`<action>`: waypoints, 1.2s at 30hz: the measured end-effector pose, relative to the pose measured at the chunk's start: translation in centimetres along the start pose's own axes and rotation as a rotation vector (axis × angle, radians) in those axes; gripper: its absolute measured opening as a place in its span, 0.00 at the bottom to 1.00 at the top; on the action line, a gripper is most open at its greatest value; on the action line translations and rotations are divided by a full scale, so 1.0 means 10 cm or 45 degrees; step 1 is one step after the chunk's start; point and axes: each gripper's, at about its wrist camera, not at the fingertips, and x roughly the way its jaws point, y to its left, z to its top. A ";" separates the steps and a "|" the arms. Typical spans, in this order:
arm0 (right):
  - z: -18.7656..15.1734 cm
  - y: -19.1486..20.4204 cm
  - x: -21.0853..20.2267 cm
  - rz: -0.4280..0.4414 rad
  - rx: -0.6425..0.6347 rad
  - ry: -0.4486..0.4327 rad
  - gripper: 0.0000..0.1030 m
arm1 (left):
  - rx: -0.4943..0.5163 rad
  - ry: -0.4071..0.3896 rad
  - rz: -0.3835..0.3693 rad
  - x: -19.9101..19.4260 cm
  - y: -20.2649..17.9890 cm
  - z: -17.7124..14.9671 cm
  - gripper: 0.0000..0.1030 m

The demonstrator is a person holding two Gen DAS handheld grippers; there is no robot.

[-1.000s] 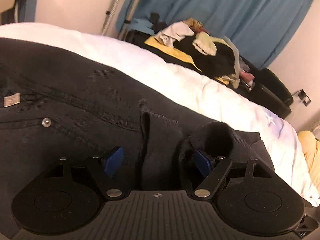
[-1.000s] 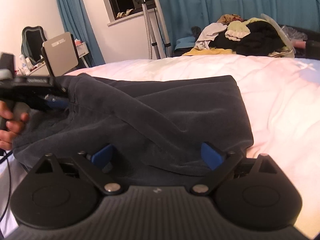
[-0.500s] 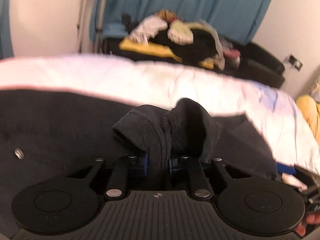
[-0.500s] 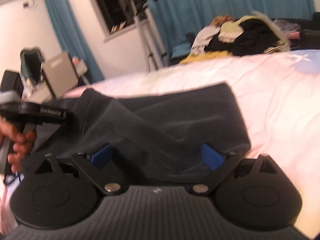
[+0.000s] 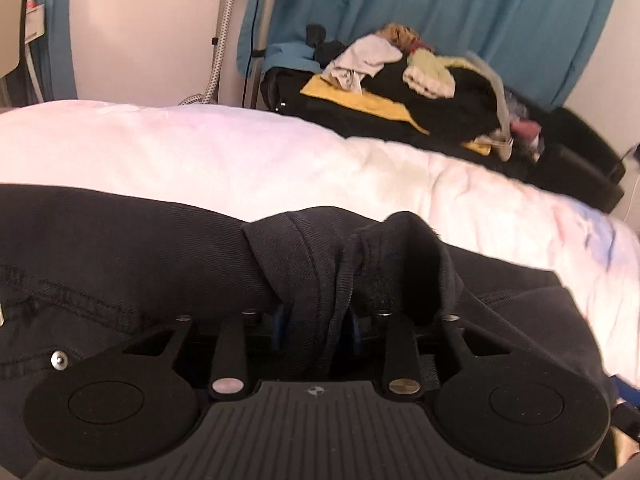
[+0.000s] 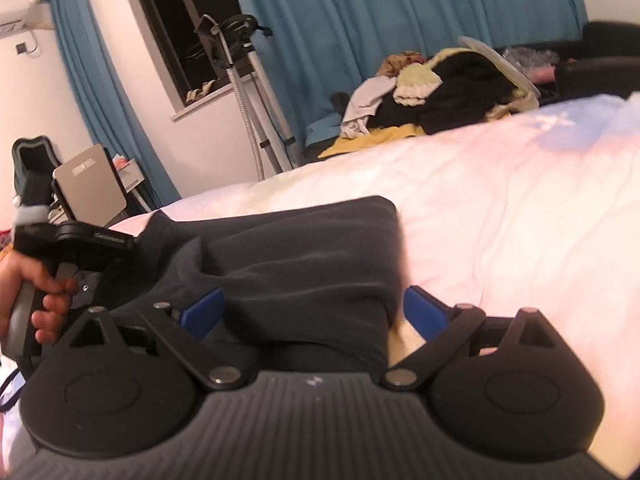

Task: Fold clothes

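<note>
A pair of dark jeans (image 5: 132, 256) lies on the white bed (image 5: 240, 160). My left gripper (image 5: 318, 326) is shut on a bunched fold of the jeans' fabric and holds it up a little. In the right wrist view the jeans (image 6: 304, 264) lie folded over, and the left gripper (image 6: 80, 240) shows at their left end in a hand. My right gripper (image 6: 314, 308) is open, its blue pads (image 6: 202, 308) on either side of the near edge of the jeans.
A pile of mixed clothes (image 5: 420, 88) lies on a dark sofa beyond the bed, in front of blue curtains (image 5: 440, 8). A stand with a hose (image 6: 240, 92) and a chair (image 6: 92, 188) are at the left by the window.
My left gripper has shut on the fold of the jeans and lifted it. The right gripper has stayed open and shifted right along the jeans' edge.
</note>
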 end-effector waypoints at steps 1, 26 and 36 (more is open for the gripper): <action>0.00 -0.02 0.01 0.006 0.010 -0.001 0.95 | -0.014 0.000 -0.027 -0.08 0.02 0.01 0.50; -0.32 -0.11 -0.01 0.196 0.202 0.207 1.00 | 0.035 -0.254 0.275 -0.79 -0.30 -1.26 0.82; -0.06 -0.09 -0.21 0.584 0.517 -0.067 1.00 | -0.003 -0.262 0.270 -0.74 -0.32 -1.29 0.84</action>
